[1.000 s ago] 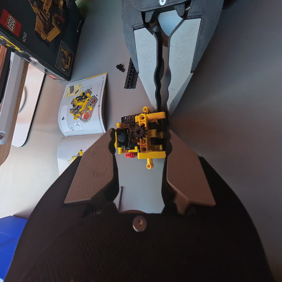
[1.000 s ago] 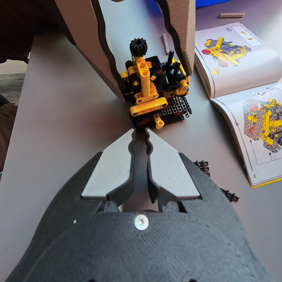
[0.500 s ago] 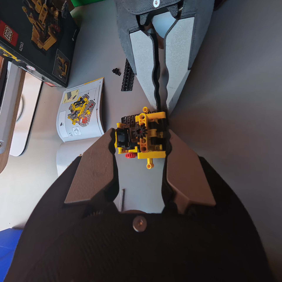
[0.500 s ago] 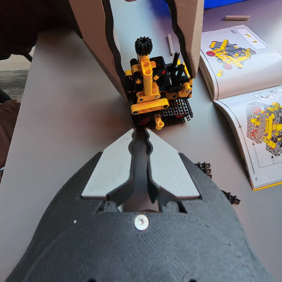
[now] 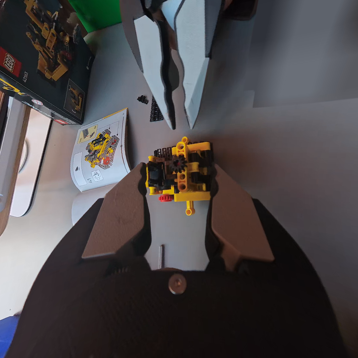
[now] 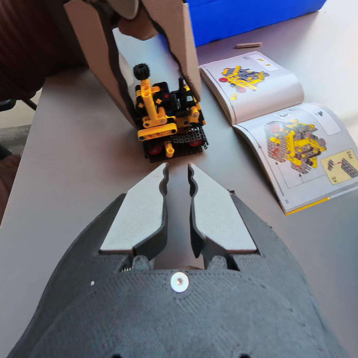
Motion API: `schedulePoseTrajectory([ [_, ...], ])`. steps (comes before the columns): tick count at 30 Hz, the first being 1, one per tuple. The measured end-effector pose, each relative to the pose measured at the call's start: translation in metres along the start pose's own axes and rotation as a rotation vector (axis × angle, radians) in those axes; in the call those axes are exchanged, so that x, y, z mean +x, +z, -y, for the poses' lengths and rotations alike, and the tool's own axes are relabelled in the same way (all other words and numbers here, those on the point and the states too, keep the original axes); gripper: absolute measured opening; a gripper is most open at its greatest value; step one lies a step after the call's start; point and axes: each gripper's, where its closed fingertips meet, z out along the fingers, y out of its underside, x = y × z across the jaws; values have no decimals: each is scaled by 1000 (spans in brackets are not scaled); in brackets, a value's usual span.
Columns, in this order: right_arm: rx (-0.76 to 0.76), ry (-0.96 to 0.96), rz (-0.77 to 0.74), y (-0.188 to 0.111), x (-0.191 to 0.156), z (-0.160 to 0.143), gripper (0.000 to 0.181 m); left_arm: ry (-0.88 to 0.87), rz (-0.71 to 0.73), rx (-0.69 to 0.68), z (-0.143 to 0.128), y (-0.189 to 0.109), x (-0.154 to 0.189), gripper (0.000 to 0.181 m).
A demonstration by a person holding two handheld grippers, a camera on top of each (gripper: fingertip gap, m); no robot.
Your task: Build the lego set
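The partly built yellow and black lego model (image 5: 180, 170) stands on the grey table, a black gear on top of its upright yellow beam. My left gripper (image 5: 179, 174) has brown fingers and is shut on the model, one finger pressed against each side. The model (image 6: 166, 120) and the left gripper's fingers (image 6: 116, 87) also show in the right wrist view. My right gripper (image 6: 178, 165) has grey fingers, is slightly open and empty, its tips a short gap from the model's black track side. In the left wrist view the right gripper (image 5: 182, 126) is beyond the model.
An open instruction booklet (image 5: 100, 155) (image 6: 271, 126) lies beside the model. The black set box (image 5: 42, 58) lies at the far left. A black track strip (image 5: 156, 110) and a small black piece (image 5: 143, 99) lie near the right gripper. A grey axle (image 5: 161, 255), a brown axle (image 6: 249, 45), a blue bin (image 6: 251, 17). The gap from one gripper's tips to the other's is roughly 5 cm. The left tips stand about 11 cm off the grey axle (image 5: 161, 255).
My right gripper was shut with its tips against the model's track side. It has opened a little and drawn back from the model. My left gripper still holds the model.
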Motion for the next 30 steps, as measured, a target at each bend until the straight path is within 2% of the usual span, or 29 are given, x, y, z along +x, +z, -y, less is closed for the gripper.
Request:
schedulePoseTrajectory([
  [8,25,76,8,-2,9,2,16,43,-27,-39,1,3,-2,63],
  [13,-7,105,-32,0,18,-2,14,48,-38,-19,1,3,-1,63],
  [19,27,133,-101,-5,34,1,17,49,-28,-11,1,3,-1,63],
  [24,82,161,-103,-11,38,6,20,40,-23,12,2,3,-1,63],
  [30,63,150,-90,-8,36,5,21,46,-19,28,4,4,1,60],
])
